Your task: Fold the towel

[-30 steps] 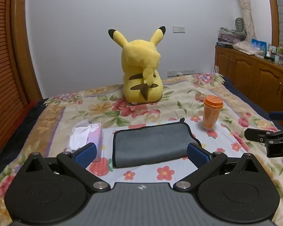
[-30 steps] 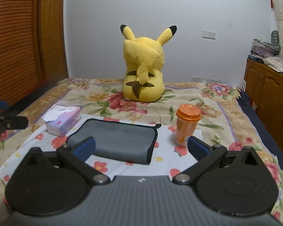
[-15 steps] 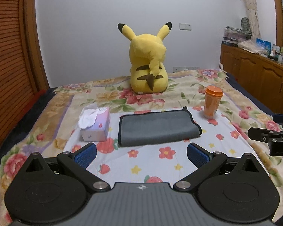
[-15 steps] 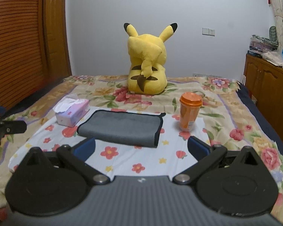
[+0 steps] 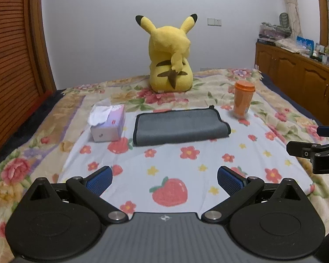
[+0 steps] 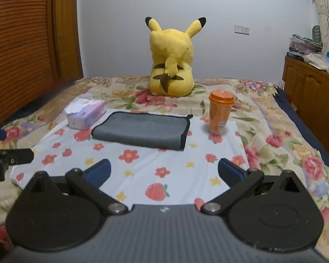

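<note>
Though folded already, by the look of it: towel (image 5: 179,127) lying flat on the bed, in the middle of the white flowered sheet (image 5: 175,160), well apart from both grippers.

Towel look: grey, soft nap, dark piping along the edges; doubled over into a long rectangle, rounded fold on the near side, hemmed edges stacked at the right end, small loop poking up at the far right corner; no big wrinkles.

Towel neighbours: tissue box (image 5: 107,123) just beside the left end, orange cup (image 5: 243,99) near the far right corner, neither touching it; yellow plush toy (image 5: 170,59) farther back, sitting upright, back turned.

Likely reason for that layout: sheet spread as a clean work patch over the floral blanket (image 6: 285,131), props parked at the edges so the cloth keeps room to be turned over.

Left gripper (image 5: 164,178): low over the near part of the sheet, jaws spread wide, blue pads (image 5: 99,179) holding nothing.

Right gripper (image 6: 163,172): level with the other, off to its right, jaws likewise released, empty.

Likely reason for that stance: both held back and apart, lined up roughly with the two ends of the towel, ready either to reach in for another fold or to rest if one fold suffices.

Progress, as a judgement: at least one fold done; cannot tell whether more is wanted.
</note>
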The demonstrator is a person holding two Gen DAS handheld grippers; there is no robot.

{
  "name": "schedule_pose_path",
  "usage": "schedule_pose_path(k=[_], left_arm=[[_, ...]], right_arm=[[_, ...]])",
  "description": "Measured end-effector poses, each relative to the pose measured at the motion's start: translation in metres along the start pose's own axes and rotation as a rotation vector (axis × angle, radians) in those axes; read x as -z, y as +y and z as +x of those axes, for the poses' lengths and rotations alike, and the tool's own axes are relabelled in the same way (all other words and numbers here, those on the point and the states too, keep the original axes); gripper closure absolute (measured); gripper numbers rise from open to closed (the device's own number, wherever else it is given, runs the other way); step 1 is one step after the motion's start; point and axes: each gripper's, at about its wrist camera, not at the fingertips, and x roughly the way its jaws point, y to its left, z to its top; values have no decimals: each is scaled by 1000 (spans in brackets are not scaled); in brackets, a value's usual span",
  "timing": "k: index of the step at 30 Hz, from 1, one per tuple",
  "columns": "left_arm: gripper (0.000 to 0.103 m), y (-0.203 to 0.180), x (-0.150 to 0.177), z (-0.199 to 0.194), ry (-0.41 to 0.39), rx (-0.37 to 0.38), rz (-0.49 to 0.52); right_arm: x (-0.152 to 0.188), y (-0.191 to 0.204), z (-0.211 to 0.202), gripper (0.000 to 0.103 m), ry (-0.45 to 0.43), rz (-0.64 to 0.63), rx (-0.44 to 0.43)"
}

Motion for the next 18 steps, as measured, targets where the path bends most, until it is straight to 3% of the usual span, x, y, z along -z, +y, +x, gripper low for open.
schedule_pose_path(k=[18], left_arm=[[0,0,44,13,42,-18,-20]], right_arm=[[38,11,2,0,36,4,-5]])
